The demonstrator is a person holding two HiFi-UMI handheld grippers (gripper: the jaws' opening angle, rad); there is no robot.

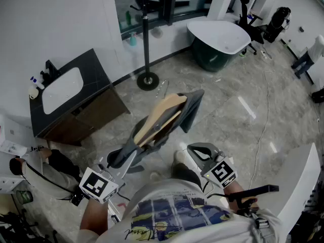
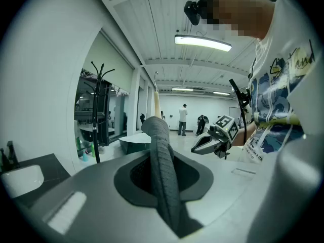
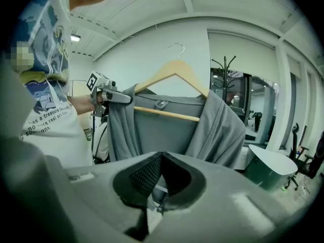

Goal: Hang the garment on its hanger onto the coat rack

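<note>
left tool (image 1: pixel 117 158) held forward, clamped on garment (image 1: pixel 195 105) | right tool (image 1: pixel 195 150) alongside, jaws together, empty

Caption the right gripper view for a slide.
Left hand-held gripper holds a grey garment on a wooden hanger, coat rack behind.

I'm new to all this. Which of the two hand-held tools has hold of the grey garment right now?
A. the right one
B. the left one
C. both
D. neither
B: the grey garment runs clamped between the jaws of the left tool, while the right tool is apart from it, its jaws together on nothing.
</note>
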